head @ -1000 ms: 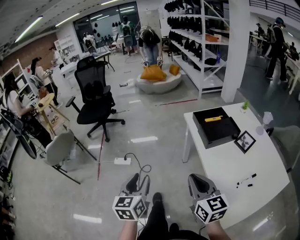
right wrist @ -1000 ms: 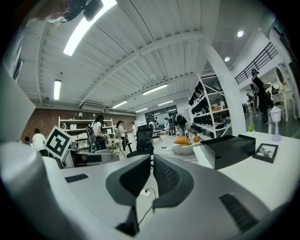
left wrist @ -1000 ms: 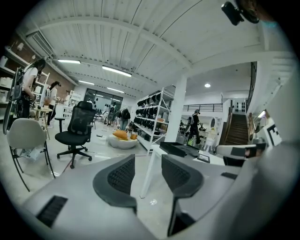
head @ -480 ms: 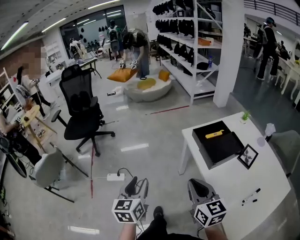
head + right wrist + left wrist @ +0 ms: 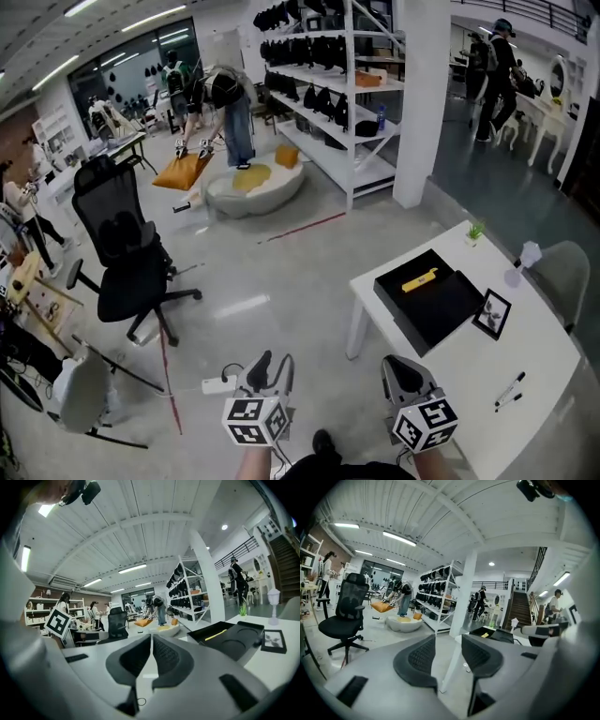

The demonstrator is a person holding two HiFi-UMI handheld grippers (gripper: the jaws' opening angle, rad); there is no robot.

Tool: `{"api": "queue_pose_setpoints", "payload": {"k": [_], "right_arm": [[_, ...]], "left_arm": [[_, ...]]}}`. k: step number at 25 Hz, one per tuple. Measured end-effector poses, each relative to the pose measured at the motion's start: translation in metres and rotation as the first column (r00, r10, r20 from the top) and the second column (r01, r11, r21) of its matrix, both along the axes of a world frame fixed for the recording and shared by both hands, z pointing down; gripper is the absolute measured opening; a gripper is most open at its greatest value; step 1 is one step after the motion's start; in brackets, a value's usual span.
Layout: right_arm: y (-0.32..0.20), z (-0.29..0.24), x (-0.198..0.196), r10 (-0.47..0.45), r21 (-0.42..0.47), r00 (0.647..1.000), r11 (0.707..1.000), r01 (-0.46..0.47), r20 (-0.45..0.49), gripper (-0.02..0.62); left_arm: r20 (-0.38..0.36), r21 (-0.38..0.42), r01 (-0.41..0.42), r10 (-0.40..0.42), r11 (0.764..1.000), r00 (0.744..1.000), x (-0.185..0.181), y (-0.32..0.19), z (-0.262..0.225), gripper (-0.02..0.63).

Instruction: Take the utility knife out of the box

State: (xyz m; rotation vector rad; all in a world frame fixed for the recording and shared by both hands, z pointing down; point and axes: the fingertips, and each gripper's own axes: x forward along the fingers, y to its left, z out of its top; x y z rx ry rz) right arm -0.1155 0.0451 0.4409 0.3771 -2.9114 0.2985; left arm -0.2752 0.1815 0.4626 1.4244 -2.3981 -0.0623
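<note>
A black open box [image 5: 441,305] lies on the white table [image 5: 469,384] to the right, and the yellow utility knife [image 5: 419,279] rests in its far half. The knife [image 5: 215,635] and box [image 5: 236,641] also show in the right gripper view, far ahead to the right. In the left gripper view the box [image 5: 502,635] and knife [image 5: 485,635] are small and distant. My left gripper [image 5: 269,371] hangs low over the floor, open and empty. My right gripper [image 5: 405,375] sits near the table's front corner, its jaws shut with nothing between them. Both are well short of the box.
A framed picture [image 5: 491,313], two pens [image 5: 511,389], a small plant [image 5: 475,231] and a lamp-like object [image 5: 527,255] share the table. A black office chair [image 5: 131,262], a power strip [image 5: 220,384] with its cord, a white pillar [image 5: 419,103] and shelving [image 5: 328,84] surround the floor.
The view has shifted so the table and box sit lower and more central. Both grippers stay low in front of me, unchanged. A person at the back has moved an orange cushion.
</note>
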Motion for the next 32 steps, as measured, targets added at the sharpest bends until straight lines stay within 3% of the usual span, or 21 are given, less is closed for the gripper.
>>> {"api": "queue_pose_setpoints", "payload": {"k": [11, 19, 32], "right_arm": [[-0.043, -0.004, 0.008, 0.214, 0.005, 0.977, 0.977, -0.214, -0.005, 0.003], [-0.080, -0.002, 0.031, 0.361, -0.009, 0.933, 0.933, -0.361, -0.004, 0.003], [-0.161, 0.001, 0.057, 0.507, -0.036, 0.862, 0.862, -0.506, 0.011, 0.003]], "left_arm": [[-0.011, -0.020, -0.187, 0.187, 0.982, 0.982, -0.023, -0.068, 0.008, 0.153], [-0.007, -0.033, -0.308, 0.308, 0.951, 0.951, -0.021, -0.123, 0.011, 0.154], [0.024, -0.070, -0.430, 0.432, 0.900, 0.901, -0.020, -0.227, 0.004, 0.153]]}}
